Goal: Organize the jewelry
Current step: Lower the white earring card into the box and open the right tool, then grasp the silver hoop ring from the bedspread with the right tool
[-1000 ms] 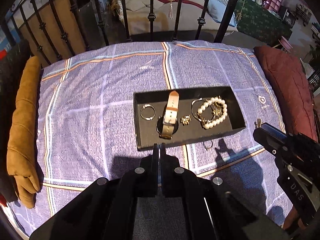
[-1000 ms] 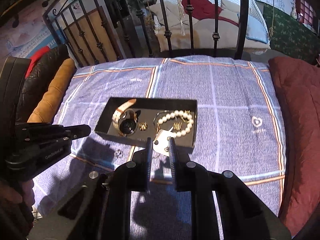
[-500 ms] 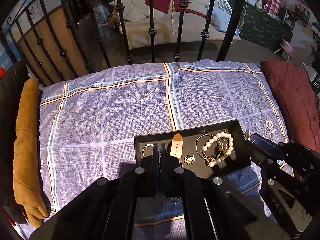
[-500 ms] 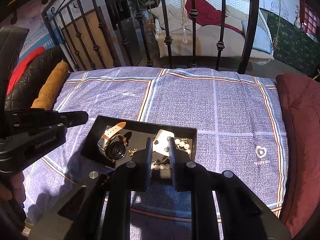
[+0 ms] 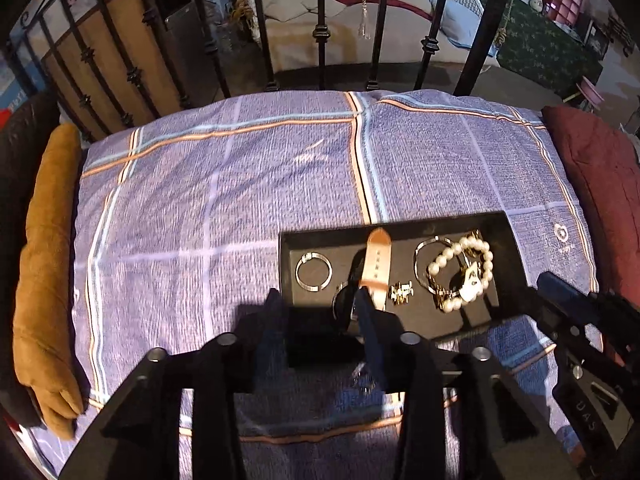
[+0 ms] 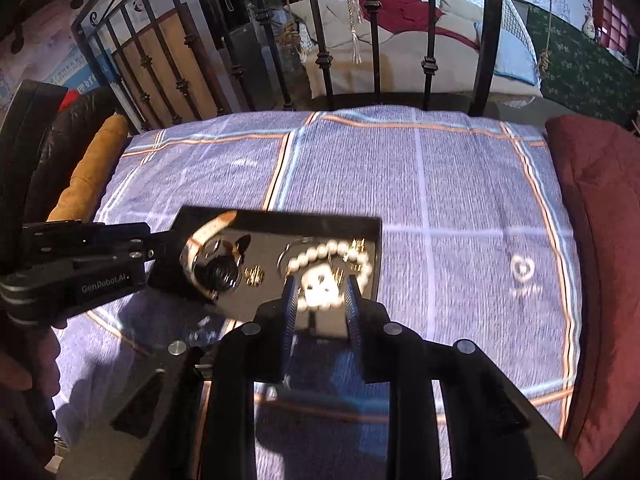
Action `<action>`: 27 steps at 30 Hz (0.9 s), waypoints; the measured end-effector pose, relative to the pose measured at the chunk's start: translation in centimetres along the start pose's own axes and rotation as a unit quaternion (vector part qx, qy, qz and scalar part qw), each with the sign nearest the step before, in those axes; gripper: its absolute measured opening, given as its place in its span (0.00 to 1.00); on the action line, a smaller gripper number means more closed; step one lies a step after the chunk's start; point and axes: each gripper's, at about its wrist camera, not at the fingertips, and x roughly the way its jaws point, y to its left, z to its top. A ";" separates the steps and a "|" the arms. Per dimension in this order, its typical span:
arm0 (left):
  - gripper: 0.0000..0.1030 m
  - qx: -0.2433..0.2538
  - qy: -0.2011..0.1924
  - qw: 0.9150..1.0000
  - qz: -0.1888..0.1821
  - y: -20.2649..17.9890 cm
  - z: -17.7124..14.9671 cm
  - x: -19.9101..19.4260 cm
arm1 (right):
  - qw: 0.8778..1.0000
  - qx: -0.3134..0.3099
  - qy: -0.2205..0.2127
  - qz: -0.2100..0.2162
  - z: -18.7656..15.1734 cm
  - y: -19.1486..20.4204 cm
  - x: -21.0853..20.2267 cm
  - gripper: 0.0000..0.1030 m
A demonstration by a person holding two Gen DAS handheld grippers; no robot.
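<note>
A home bedroom: ahead of the tool, a plaid bedsheet (image 5: 248,200), black iron bedframe bars (image 5: 320,36), maroon pillow (image 6: 596,208) at right.

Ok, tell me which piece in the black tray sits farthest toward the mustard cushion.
The plain silver ring, alone at the tray's left end. The watch, gold charm and pearl bracelet all lie further right.

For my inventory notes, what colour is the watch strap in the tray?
Tan, light brown watch strap; clearest in the left wrist view.
</note>
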 end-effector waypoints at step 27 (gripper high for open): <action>0.61 0.002 0.021 0.999 -0.033 0.6 -7.0 2.5 | 0.997 0.053 0.058 0.013 -5.1 2.4 5.4 0.24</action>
